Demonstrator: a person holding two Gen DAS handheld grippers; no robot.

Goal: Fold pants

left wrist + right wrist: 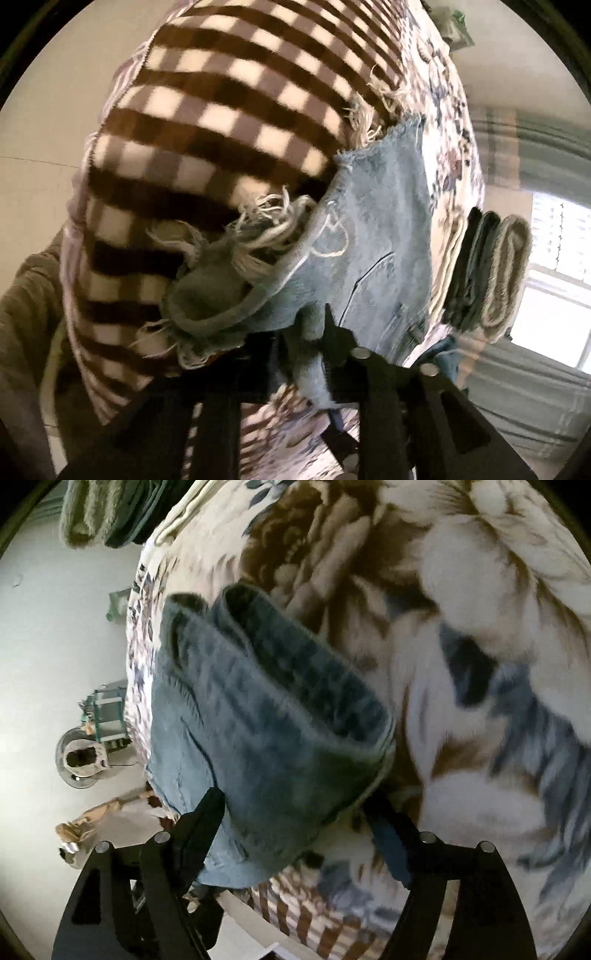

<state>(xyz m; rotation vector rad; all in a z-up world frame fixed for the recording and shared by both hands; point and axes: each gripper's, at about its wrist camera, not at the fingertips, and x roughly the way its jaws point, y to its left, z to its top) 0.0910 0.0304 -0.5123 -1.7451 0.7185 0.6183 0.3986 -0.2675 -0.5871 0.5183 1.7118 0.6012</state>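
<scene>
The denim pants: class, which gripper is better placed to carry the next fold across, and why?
Probably the left gripper: it pinches the frayed hem of the denim pants, a free end that can swing over. The right gripper straddles the thick folded bulk, better suited to anchoring it.

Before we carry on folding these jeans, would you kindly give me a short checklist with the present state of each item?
1. Left tool gripping the jeans: ok, denim bunched between its fingers.
2. Right tool gripping the jeans: ok, folded waist sits between the fingers.
3. Jeans lying flat: not ok, frayed hems are bunched.
4. Folded pile clear of the jeans: ok.
5. Images sharp: not ok, blurred.
</scene>
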